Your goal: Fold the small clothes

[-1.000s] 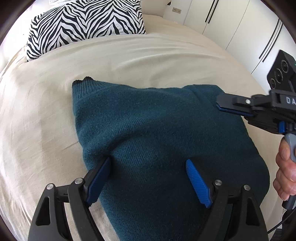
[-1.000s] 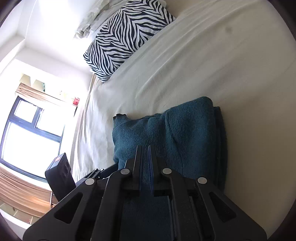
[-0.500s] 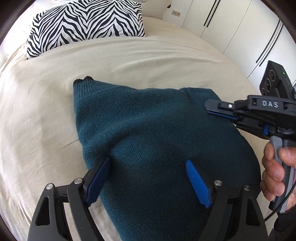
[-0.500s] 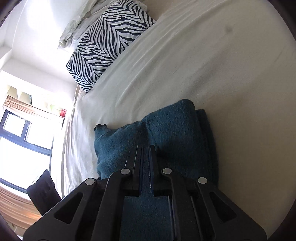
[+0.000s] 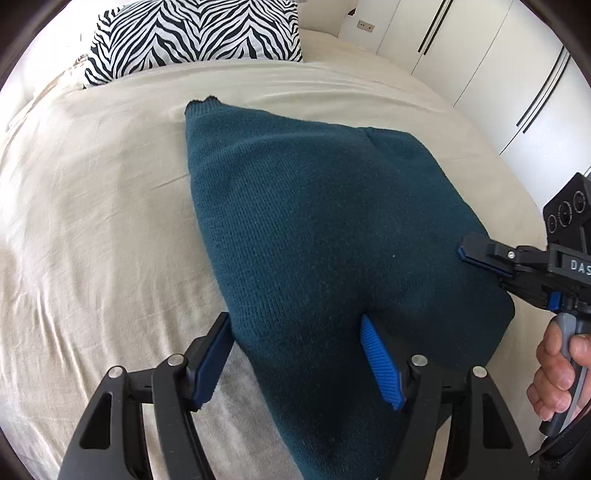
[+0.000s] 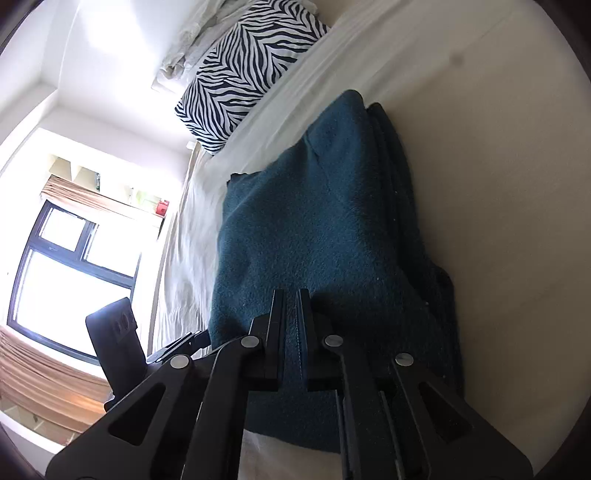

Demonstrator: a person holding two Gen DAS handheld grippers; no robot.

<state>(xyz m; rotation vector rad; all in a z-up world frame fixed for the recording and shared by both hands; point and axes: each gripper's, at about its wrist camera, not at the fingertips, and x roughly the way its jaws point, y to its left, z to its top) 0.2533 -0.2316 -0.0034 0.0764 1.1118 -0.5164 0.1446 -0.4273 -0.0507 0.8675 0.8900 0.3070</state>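
I have the teal sweater [image 5: 332, 229] lying folded on the cream bed sheet [image 5: 92, 221], its near end bunched up toward my two tools and one ribbed cuff poking out at the far corner. From the right wrist view the stacked layers show along its right edge, so the main folds look done.

My left gripper [image 5: 295, 354] straddles the near left corner of the sweater: its jaws are closing, with knit between them, but the blue pads [image 5: 380, 365] do not yet press it from both sides. A second ago they stood wider and sat further in over the cloth; now the left one is just off the sweater's edge, over the sheet.

My right gripper [image 6: 291, 325] is closed; whether it pinches a thin layer of knit or just rests shut on top I can't quite tell. It has slid back along the sweater toward its near right corner.

I read this as both tools settling on the near edge for one more fold toward the zebra pillow [image 5: 195, 33].
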